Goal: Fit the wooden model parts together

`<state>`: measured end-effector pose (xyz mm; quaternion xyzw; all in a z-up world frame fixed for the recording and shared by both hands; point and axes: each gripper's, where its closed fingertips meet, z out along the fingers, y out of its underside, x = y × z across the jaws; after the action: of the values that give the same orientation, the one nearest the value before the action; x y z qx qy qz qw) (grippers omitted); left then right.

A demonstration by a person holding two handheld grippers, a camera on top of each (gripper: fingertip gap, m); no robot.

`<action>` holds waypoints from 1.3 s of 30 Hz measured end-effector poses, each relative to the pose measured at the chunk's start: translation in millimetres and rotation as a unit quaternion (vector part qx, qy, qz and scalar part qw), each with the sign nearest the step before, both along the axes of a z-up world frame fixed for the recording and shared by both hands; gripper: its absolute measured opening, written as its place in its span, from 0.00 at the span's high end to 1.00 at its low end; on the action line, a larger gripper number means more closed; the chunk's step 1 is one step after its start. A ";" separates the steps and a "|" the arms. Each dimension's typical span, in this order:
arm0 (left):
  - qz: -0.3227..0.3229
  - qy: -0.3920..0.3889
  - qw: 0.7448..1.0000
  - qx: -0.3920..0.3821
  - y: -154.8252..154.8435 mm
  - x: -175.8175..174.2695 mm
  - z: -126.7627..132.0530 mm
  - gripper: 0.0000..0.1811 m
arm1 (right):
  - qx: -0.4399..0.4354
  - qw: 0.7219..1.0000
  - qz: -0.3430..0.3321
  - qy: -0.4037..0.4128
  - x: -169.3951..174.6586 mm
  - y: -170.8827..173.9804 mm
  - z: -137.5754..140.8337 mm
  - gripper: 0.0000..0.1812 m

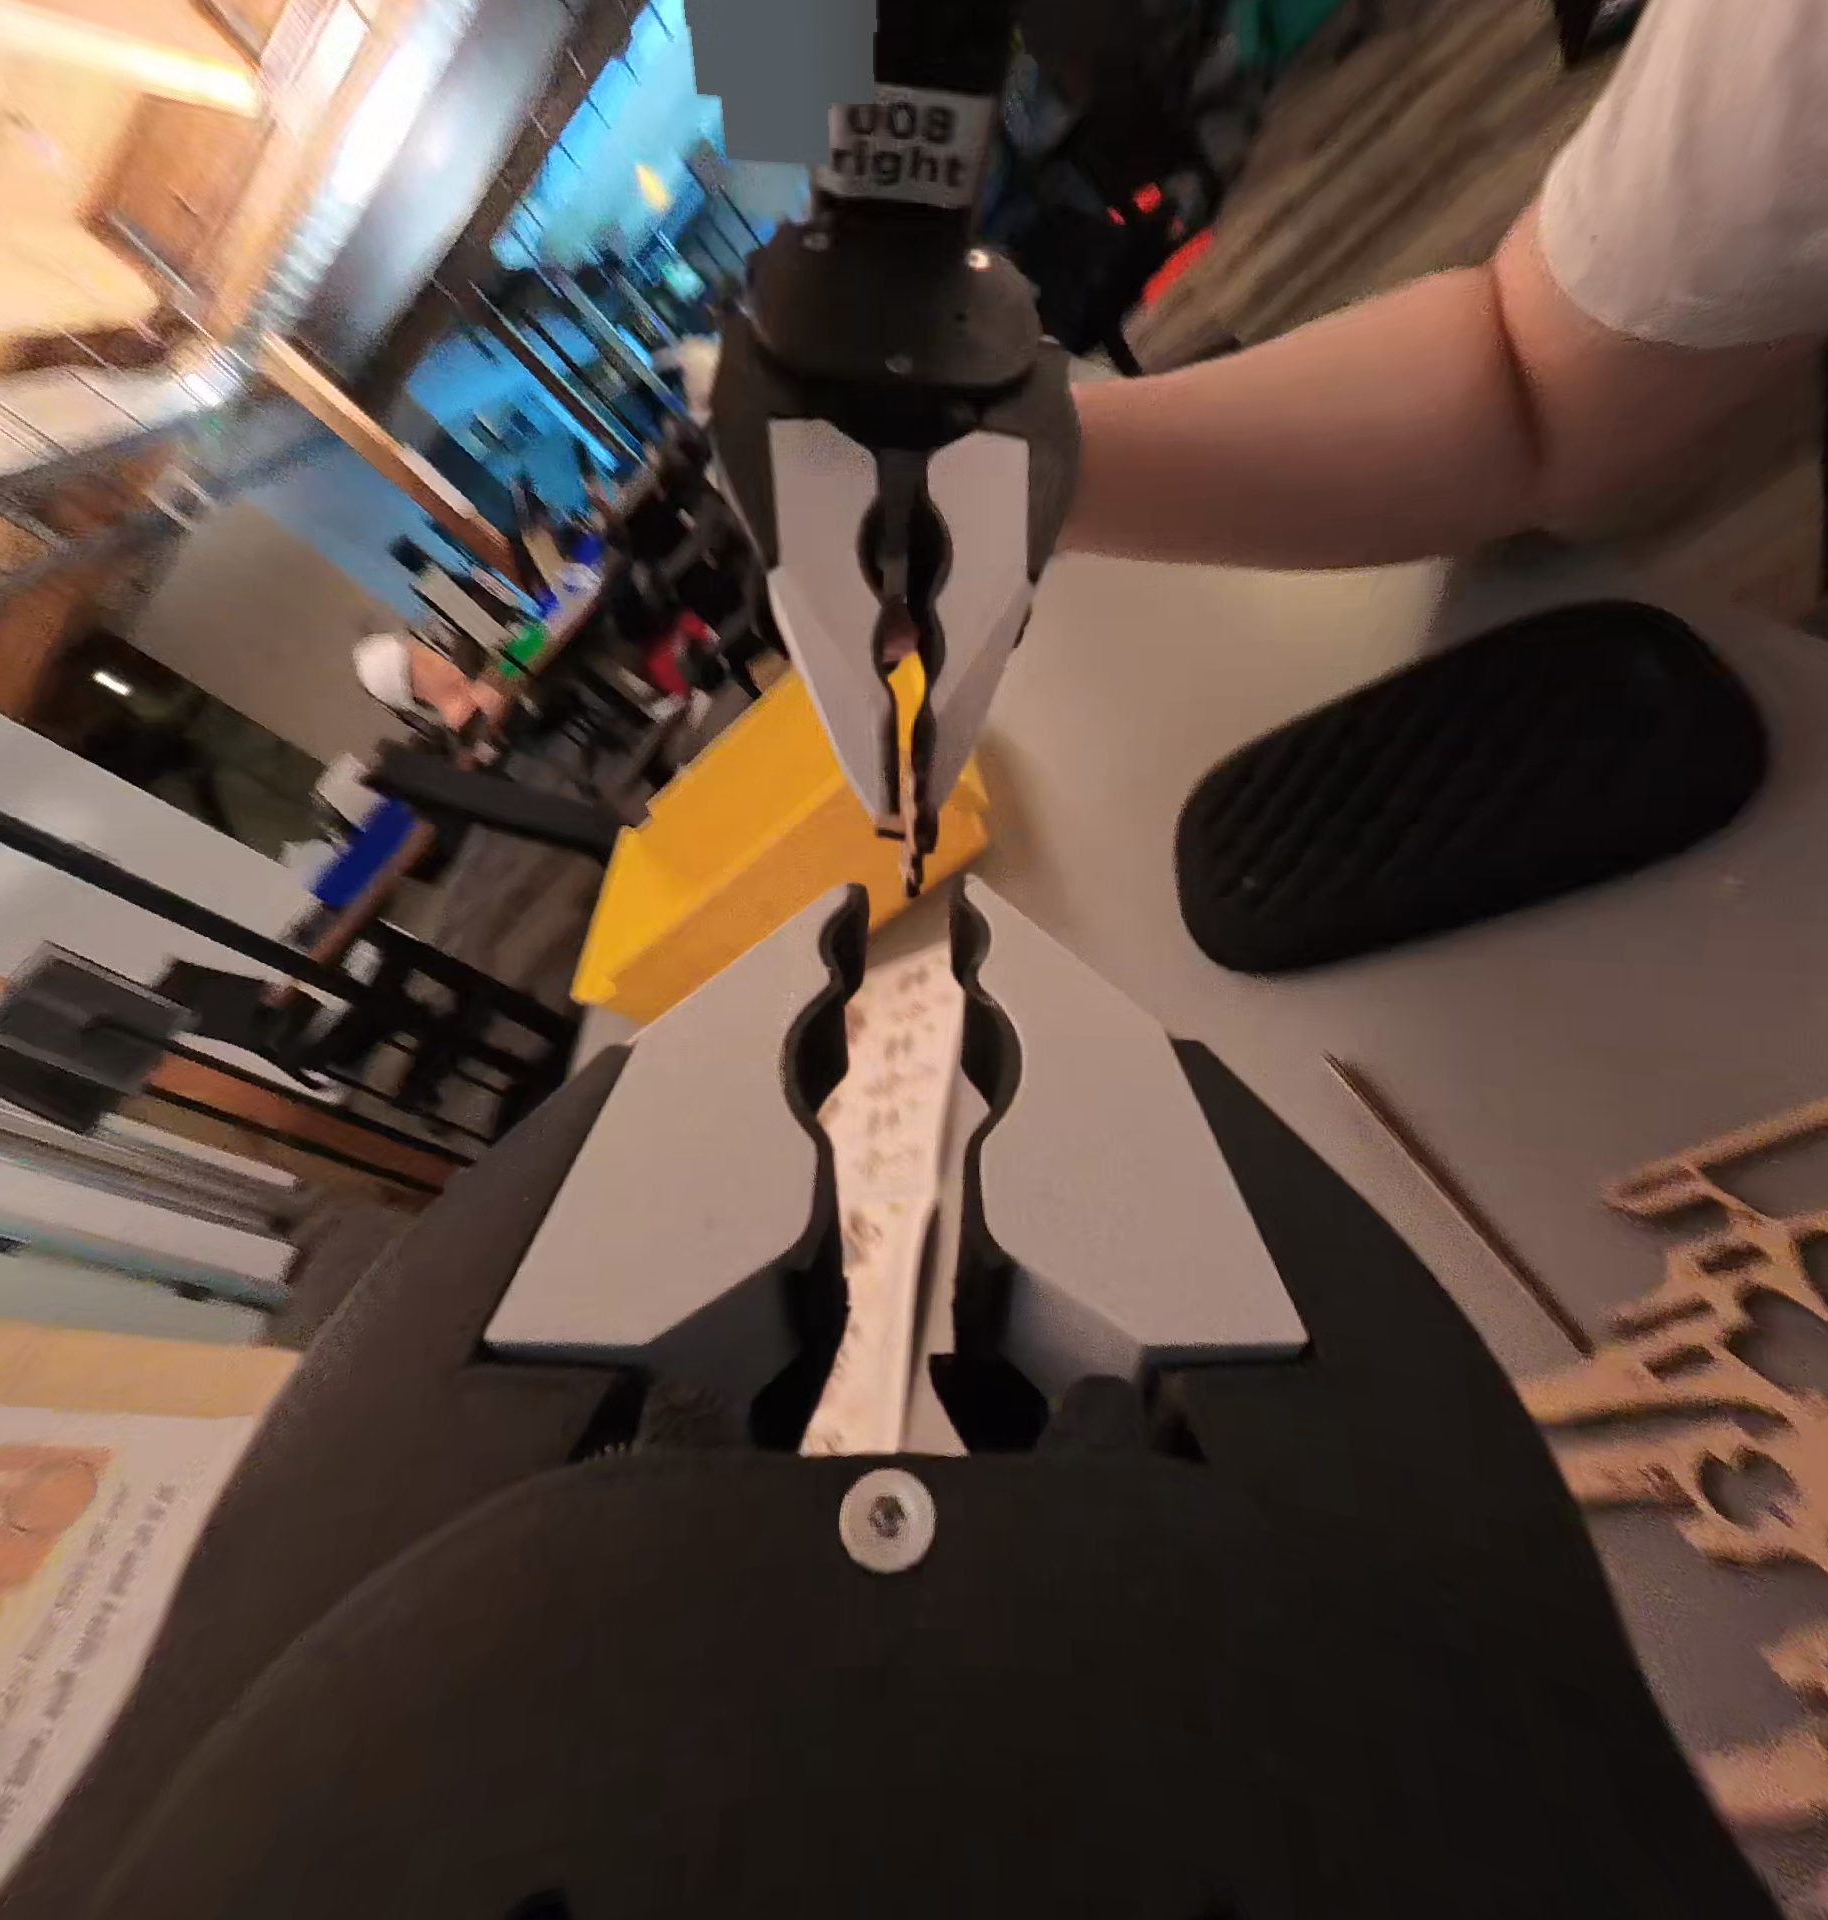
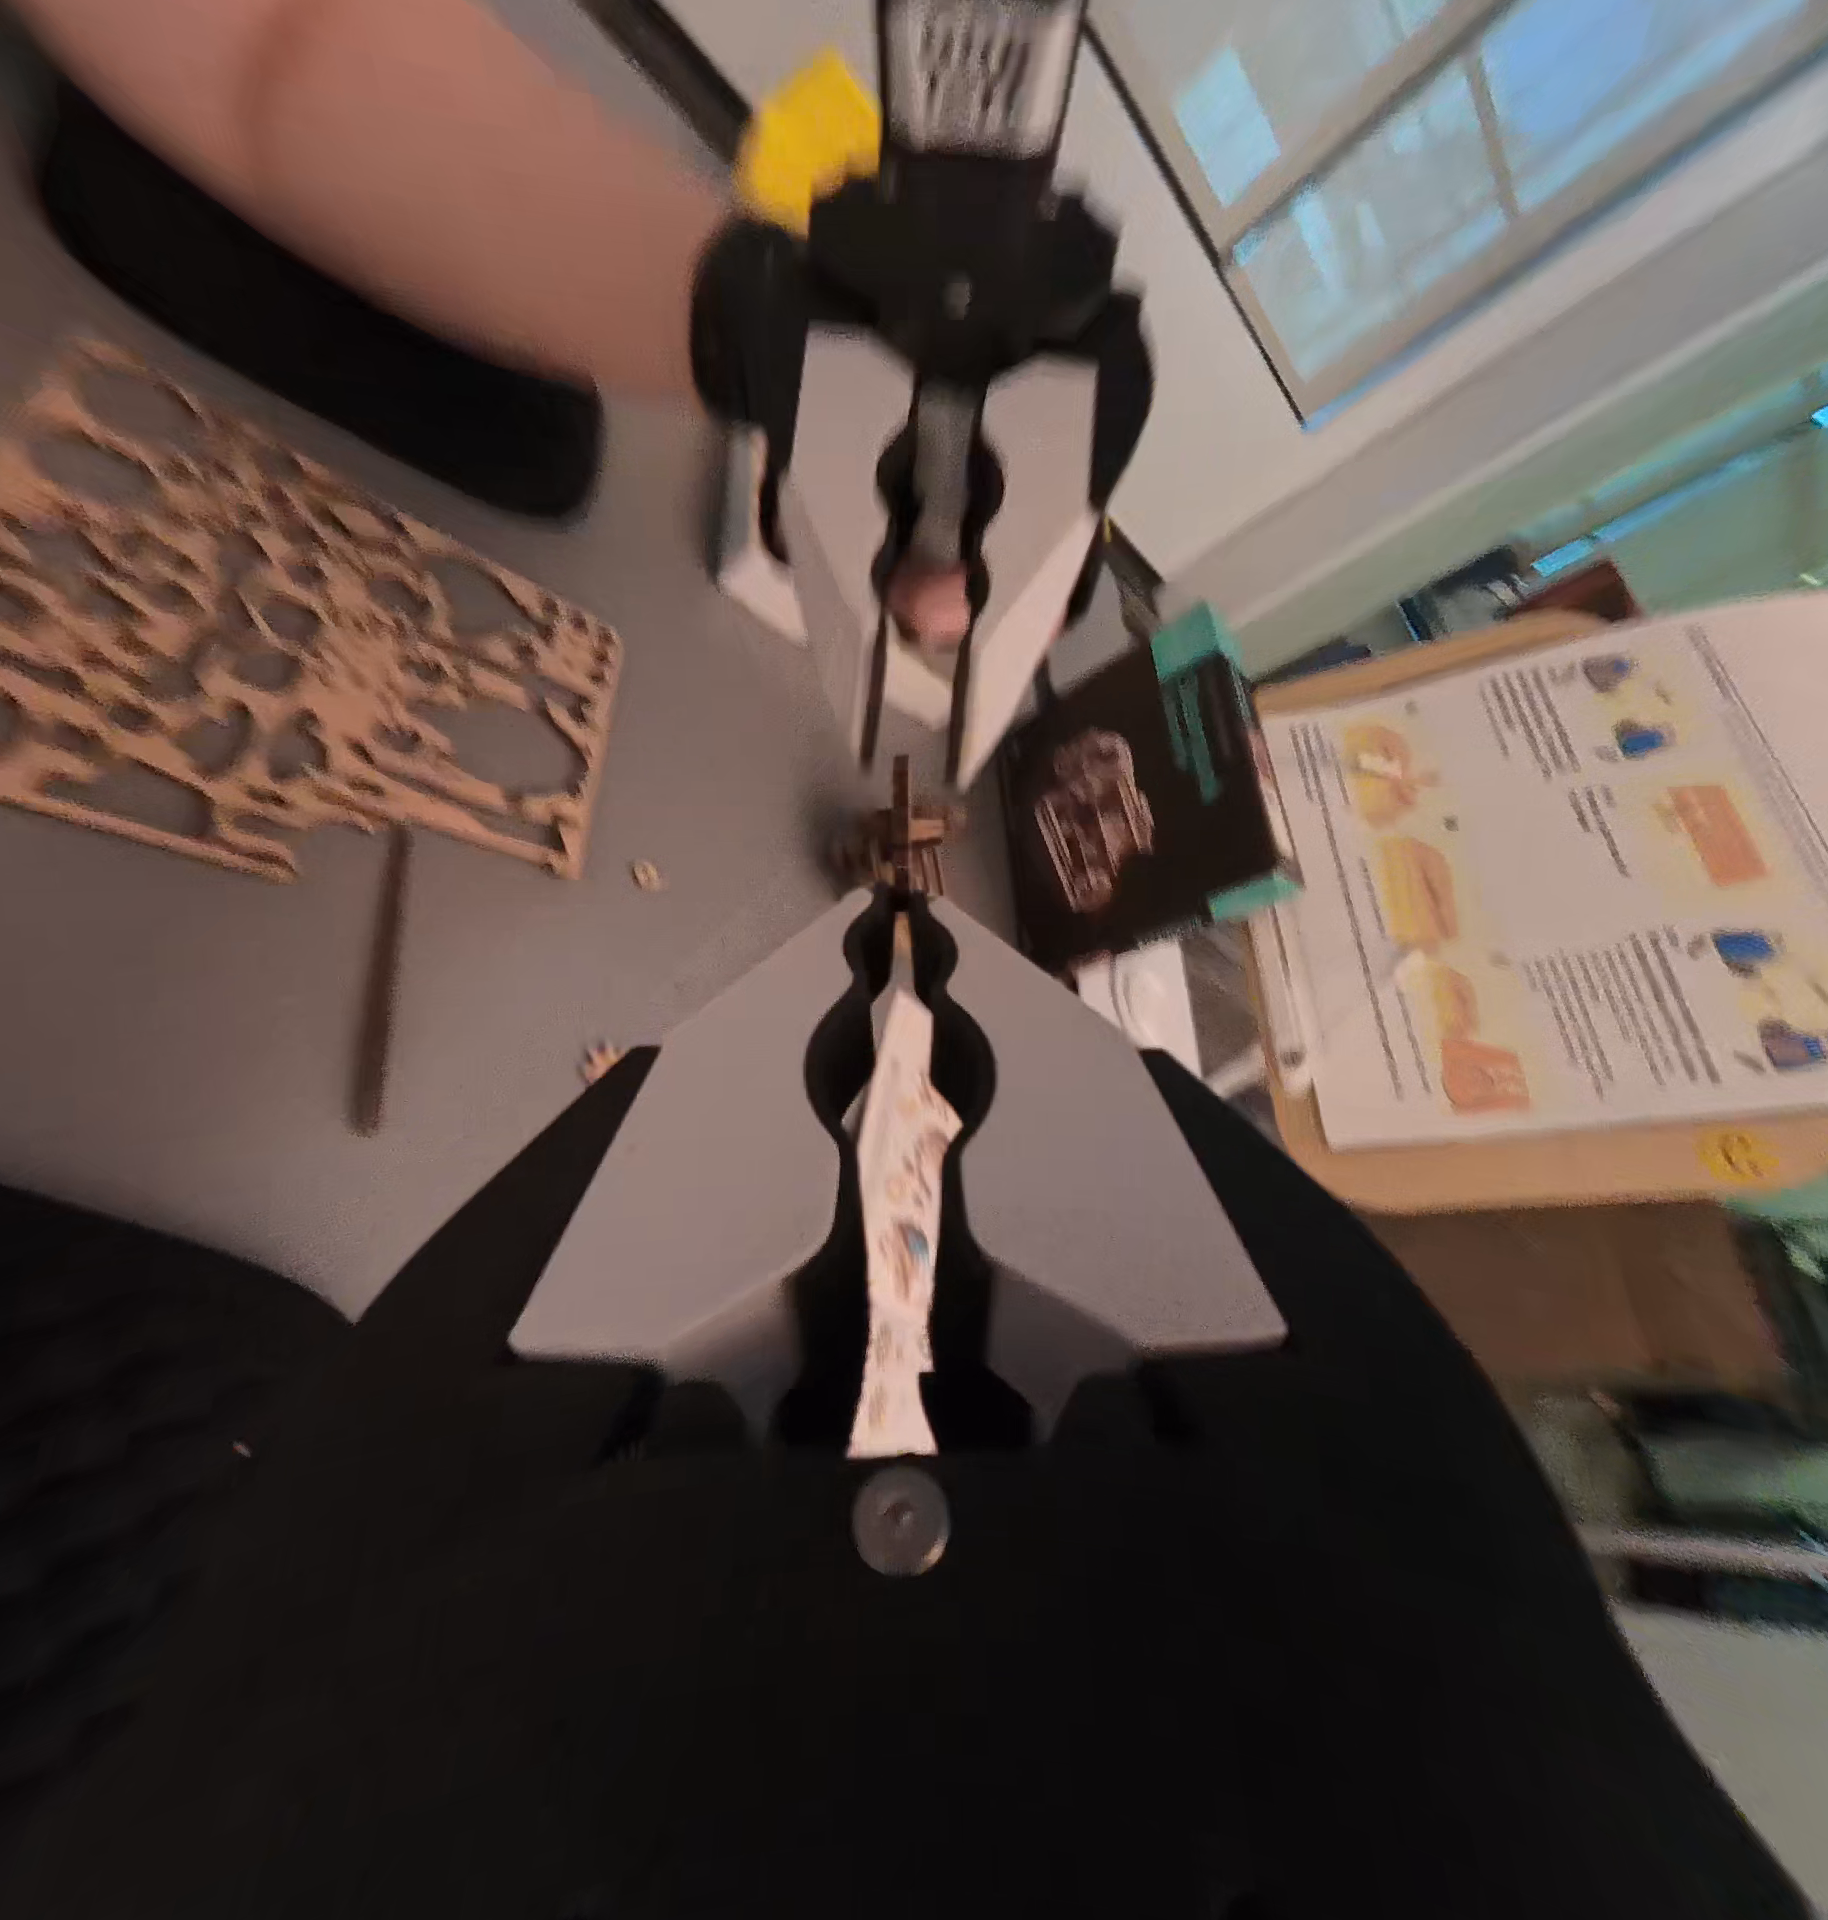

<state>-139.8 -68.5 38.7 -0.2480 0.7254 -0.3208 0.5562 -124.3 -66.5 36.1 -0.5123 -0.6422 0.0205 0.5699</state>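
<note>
My right gripper (image 1: 905,821) is shut on a small brown wooden model part (image 1: 912,857) that sticks out past its tips. In the right wrist view the part (image 2: 894,831) shows as a small slotted assembly just beyond the right gripper (image 2: 894,906). My left gripper (image 1: 908,902) faces it tip to tip. Its jaws stand a narrow gap apart with nothing between them. The wooden part's end is right at the left gripper's (image 2: 910,753) tips; I cannot tell whether they touch. Both grippers hover over the grey table (image 1: 1305,1091).
A laser-cut wooden sheet (image 2: 245,623) and a thin stick (image 2: 380,987) lie on the table. A black wrist rest (image 1: 1461,790) and a yellow bin (image 1: 744,862) are farther off. A black box (image 2: 1128,810) and a printed instruction sheet (image 2: 1575,883) lie beside them. A person's forearm (image 1: 1409,436) reaches in.
</note>
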 end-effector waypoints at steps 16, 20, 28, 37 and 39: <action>0.051 0.001 0.998 -0.032 32.9 -20.0 17.7 0.96 | 0.025 0.975 -0.102 -0.196 64.3 48.5 -187.0 0.96; 0.049 0.004 0.997 -0.064 32.7 -17.4 18.2 0.95 | 0.002 0.985 -0.102 -0.140 72.6 40.3 -175.9 0.93; 0.096 0.076 0.990 -0.069 51.0 -1.9 -20.4 0.95 | -0.174 0.981 -0.071 0.043 59.3 37.7 -168.8 0.93; 0.114 0.098 0.985 -0.083 63.8 1.5 -37.0 0.95 | -0.203 0.976 -0.083 0.005 57.3 40.3 -185.7 0.95; 0.115 0.098 0.985 -0.084 64.9 1.1 -37.3 0.95 | -0.220 0.971 -0.088 0.009 59.8 39.6 -186.4 0.95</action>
<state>-138.7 -3.6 1.4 -0.4057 0.7136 -0.2889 0.4927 -64.5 -26.9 -150.4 -0.6793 -0.5692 0.1159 0.4484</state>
